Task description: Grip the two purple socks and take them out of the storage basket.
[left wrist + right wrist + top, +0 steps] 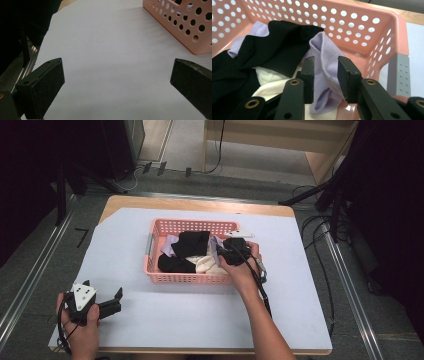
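White table cover [200, 315], pink basket [367, 37] at centre, black, cream and lilac cloths inside. Right gripper [325, 75] in basket's right end, jaws pinching lilac sock [324, 57]. Left gripper [117, 80] released, resting at table's near-left corner.

The black cloth [262, 52] covers most of the white cloth [270, 81] and part of the lilac cloth [325, 62]. The lilac cloth's lower end is hidden behind the right tool [325, 80]. The basket [185, 32] is cut off by the left gripper view's upper right corner.
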Demonstrator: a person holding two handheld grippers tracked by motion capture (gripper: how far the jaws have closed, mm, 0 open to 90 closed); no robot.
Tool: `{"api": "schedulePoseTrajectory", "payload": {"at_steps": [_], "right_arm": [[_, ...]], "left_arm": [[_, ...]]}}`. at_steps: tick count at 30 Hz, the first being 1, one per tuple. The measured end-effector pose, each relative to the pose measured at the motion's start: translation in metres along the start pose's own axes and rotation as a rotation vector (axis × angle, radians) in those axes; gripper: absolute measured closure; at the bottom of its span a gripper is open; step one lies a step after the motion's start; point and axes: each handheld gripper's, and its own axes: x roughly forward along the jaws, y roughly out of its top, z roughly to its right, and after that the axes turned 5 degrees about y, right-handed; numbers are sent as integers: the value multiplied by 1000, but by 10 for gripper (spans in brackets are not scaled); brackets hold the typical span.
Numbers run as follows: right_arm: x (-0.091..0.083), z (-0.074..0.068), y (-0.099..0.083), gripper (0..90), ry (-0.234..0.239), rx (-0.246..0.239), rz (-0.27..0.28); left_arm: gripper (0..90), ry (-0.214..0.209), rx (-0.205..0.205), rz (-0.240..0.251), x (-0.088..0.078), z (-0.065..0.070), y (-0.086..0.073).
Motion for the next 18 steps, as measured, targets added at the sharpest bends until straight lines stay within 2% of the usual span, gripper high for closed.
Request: {"api": "schedulePoseTrajectory", "payload": {"at_steps": [4, 5, 6, 7, 8, 10, 11, 12, 13, 14, 15, 16, 18], "right_arm": [[4, -1, 3, 726, -23, 14, -57], [6, 0, 4, 753, -25, 17, -73], [7, 0, 4, 835, -41, 15, -92], [7, 0, 4, 835, -41, 15, -92], [6, 0, 3, 890, -49, 15, -90], [5, 1, 3, 893, -39, 12, -78], [3, 1, 3, 894, -34, 13, -56], [-2, 2, 2, 895, -43, 6, 0], [-2, 2, 2, 895, -43, 6, 0], [-8, 3, 3, 896, -31, 10, 58], [-8, 3, 3, 896, -31, 10, 58], [-14, 2, 4, 896, -22, -4, 118], [-22, 0, 6, 896, -22, -36, 181]], "left_arm": [[1, 0, 1, 4, 0, 0, 0], [1, 0, 1, 4, 0, 0, 0], [1, -1, 1, 3, 0, 0, 0], [1, -1, 1, 3, 0, 0, 0], [1, -1, 1, 1, 0, 0, 0], [1, -3, 0, -3, 0, 0, 0], [1, -5, 1, -4, 0, 0, 0], [1, -6, 1, -3, 0, 0, 0], [1, -6, 1, -3, 0, 0, 0], [1, -7, 2, -4, 0, 0, 0], [1, -7, 2, -5, 0, 0, 0], [1, -8, 2, -5, 0, 0, 0], [1, -8, 5, -4, 0, 0, 0]]}}
